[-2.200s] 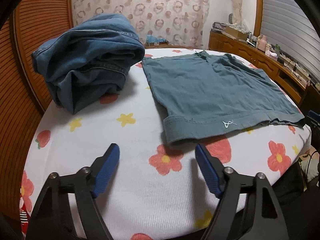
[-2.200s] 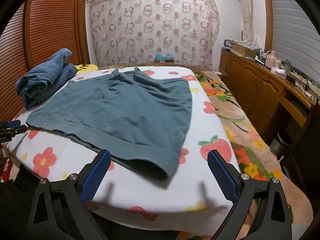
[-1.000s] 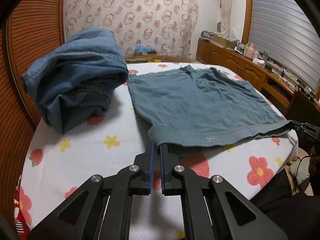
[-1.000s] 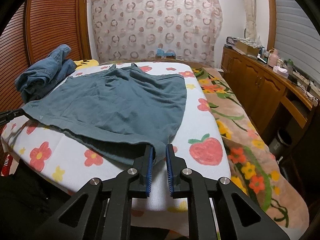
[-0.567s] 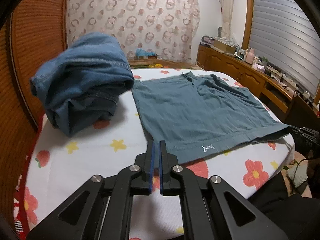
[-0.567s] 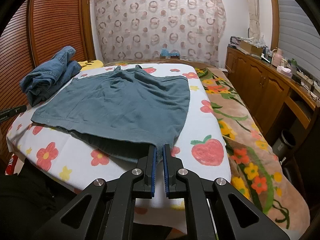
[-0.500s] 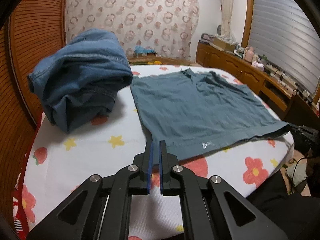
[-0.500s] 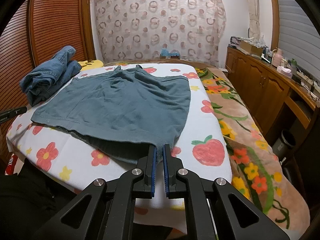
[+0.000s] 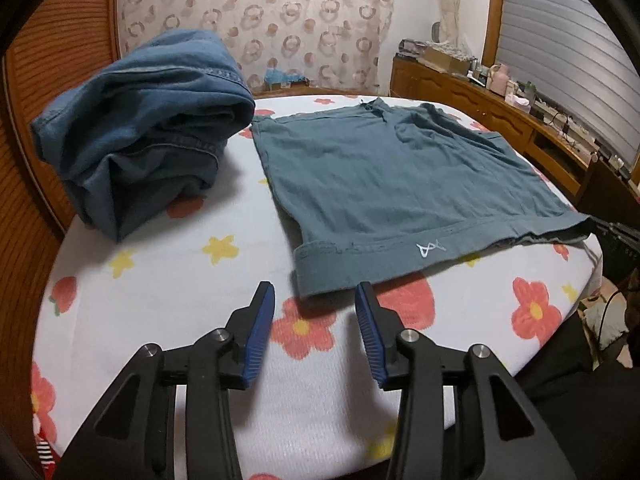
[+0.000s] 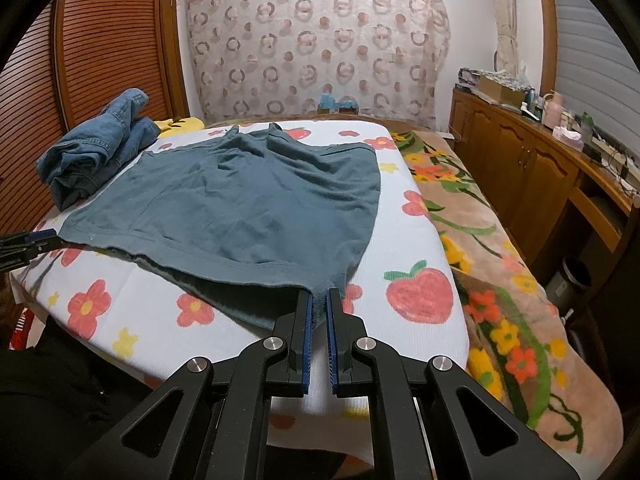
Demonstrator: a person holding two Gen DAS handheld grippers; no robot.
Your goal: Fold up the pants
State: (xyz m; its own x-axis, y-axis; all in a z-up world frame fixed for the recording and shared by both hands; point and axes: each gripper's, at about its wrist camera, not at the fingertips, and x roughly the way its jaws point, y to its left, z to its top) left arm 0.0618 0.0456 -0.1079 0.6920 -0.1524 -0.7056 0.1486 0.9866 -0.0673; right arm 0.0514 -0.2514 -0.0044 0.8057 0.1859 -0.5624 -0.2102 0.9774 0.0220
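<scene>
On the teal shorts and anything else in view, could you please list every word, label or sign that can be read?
No readable words or numbers anywhere.
teal shorts: a small white stitched emblem on the hem, a looping mark, not letters.
Items on the wooden sideboard: too small and blurred to read.

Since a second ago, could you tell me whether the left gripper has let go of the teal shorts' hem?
Yes: the left gripper has just opened, its jaws clear of the teal shorts.

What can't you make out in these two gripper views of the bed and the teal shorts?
- Left wrist view: the right gripper is cut off at the right edge.
- Right wrist view: the teal shorts corner sits between the right gripper pads, which hide it.
- Both views: the denim jeans are bunched, inner folds hidden.
- Right wrist view: sideboard clutter too small.
</scene>
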